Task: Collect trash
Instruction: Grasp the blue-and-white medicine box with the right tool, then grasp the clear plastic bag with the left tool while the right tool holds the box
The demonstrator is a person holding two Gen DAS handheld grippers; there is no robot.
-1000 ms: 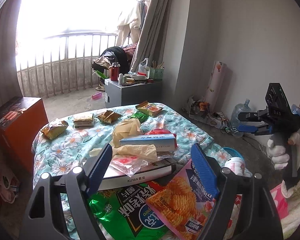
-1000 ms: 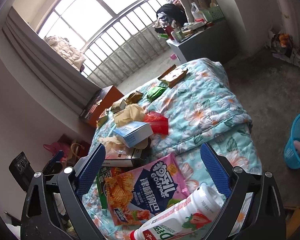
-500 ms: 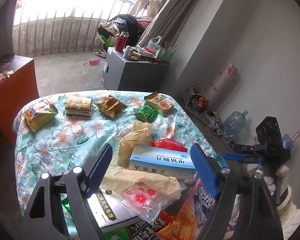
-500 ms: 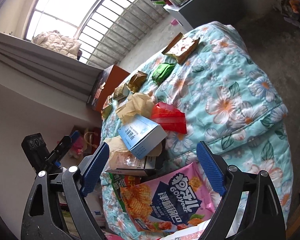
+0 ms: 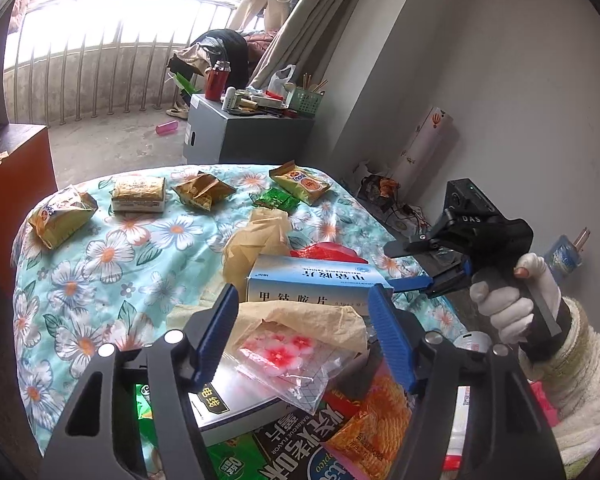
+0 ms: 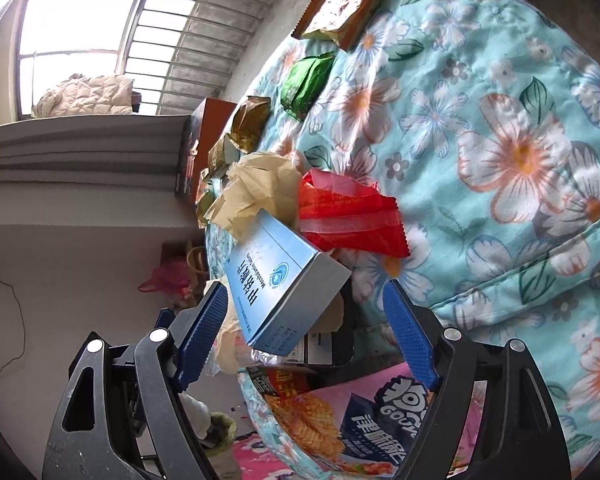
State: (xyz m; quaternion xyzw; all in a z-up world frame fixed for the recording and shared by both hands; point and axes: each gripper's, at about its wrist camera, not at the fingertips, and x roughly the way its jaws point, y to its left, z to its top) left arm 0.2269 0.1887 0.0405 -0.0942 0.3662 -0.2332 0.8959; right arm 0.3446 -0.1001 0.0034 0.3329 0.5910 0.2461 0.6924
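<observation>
A pile of trash lies on the floral-clothed table (image 5: 100, 256). On top sits a light blue medicine box (image 5: 312, 284) (image 6: 284, 288). In front of it lie crumpled beige paper (image 5: 300, 316) and a clear plastic bag with pink flowers (image 5: 284, 356). My left gripper (image 5: 304, 332) is closing with the paper and bag between its pads, which do not press. My right gripper (image 6: 306, 332) (image 5: 404, 264), in a white-gloved hand, is closing around the box's end. Its left pad is close and its right pad stands apart. A red wrapper (image 6: 348, 216) lies just beyond the box.
Snack packets line the table's far edge, among them a green one (image 5: 276, 200) (image 6: 304, 82). A pink chips bag (image 6: 364, 416) and a silver box (image 5: 240, 400) lie under the pile. A grey cabinet (image 5: 240, 132) stands behind, an orange-brown box (image 5: 8, 184) at left.
Both grippers have moved forward and down onto the pile and their jaws have narrowed. The right one rolled, and the blue box now sits between its fingers. The milk bottle left its view.
</observation>
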